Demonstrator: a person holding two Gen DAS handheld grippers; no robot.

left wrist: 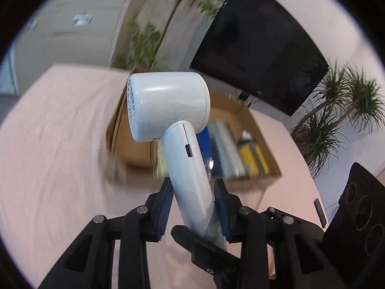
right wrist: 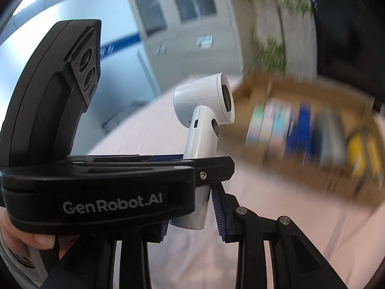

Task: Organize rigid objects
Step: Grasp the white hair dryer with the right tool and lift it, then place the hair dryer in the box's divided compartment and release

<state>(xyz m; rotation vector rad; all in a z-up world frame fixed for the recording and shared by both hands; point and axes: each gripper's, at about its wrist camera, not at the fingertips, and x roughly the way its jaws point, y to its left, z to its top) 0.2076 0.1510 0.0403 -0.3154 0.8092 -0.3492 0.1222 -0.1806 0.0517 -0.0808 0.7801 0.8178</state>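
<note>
A white handheld device (left wrist: 168,110) with a round head and a straight handle is held upright above the pink-covered table. My left gripper (left wrist: 193,192) is shut on its handle. In the right wrist view the same device (right wrist: 204,110) stands between my right gripper's (right wrist: 192,207) blue pads (right wrist: 219,213), low on the handle; the left gripper's body (right wrist: 96,183) crosses in front of it. An open cardboard box (left wrist: 255,130) lies behind the device; it also shows in the right wrist view (right wrist: 300,168), blurred.
The box holds upright books or cases in blue, grey and yellow (right wrist: 305,130). A black screen (left wrist: 259,45) stands behind the box. Potted plants (left wrist: 336,115) stand at the right. The right gripper's black body (left wrist: 358,212) sits at the lower right.
</note>
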